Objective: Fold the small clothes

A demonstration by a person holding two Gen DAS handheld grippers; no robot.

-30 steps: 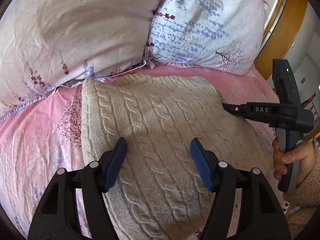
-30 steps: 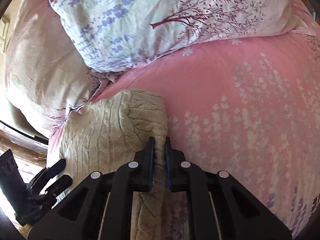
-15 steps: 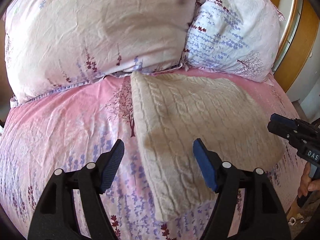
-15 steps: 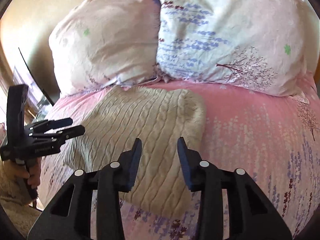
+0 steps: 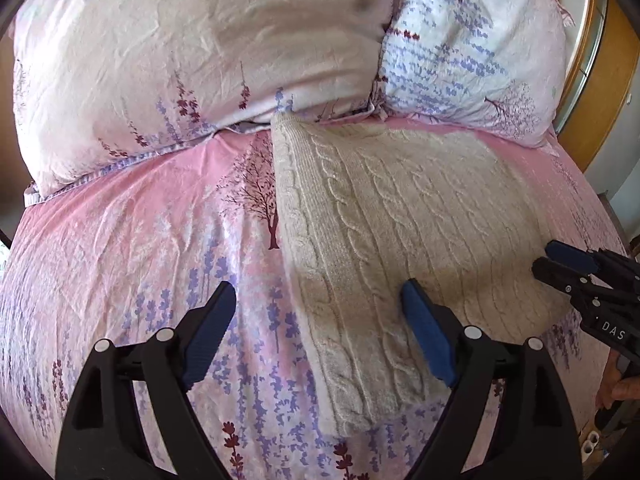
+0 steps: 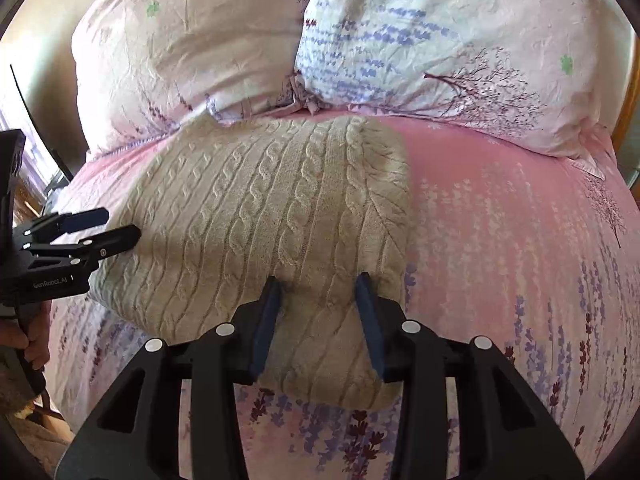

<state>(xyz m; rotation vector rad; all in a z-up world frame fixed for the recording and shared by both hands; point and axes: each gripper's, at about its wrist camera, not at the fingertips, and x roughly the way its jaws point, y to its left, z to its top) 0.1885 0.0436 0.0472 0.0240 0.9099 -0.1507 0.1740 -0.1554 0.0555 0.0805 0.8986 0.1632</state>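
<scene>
Looking along the left tongs [image 5: 316, 332], the left wrist view shows them spread wide and holding nothing, with one pad above the pink floral bedsheet [image 5: 132, 248] and the other above the cream cable-knit sweater [image 5: 400, 216]. The sweater lies on the bed as a compact rectangle with straight, stacked edges; its far corner touches the seam where the beige pillow [image 5: 200, 52] meets the white floral pillow [image 5: 472, 44]. The right tongs [image 5: 554, 262] appear at the right edge of this view, just beside the sweater's near right corner, their jaws narrowly parted and gripping no fabric.

The right wrist view looks along the right tongs [image 6: 318, 312]. Here the jaws stand moderately apart above the sweater's [image 6: 260, 216] near edge, with no knit pinched between the pads. The left tongs [image 6: 108, 226] show at the left edge, open, close to the garment's side but not clamped on it. The rounded right-hand edge of the sweater reads as a fold line, with the bedsheet [image 6: 520, 240] bare beyond it.

Assessment: folding of this garment appears complete or nearly so. No sleeve or hem protrudes from the bundle. Remaining work is probably limited to smoothing, squaring, or setting the bundle aside. No other garments are visible.
</scene>
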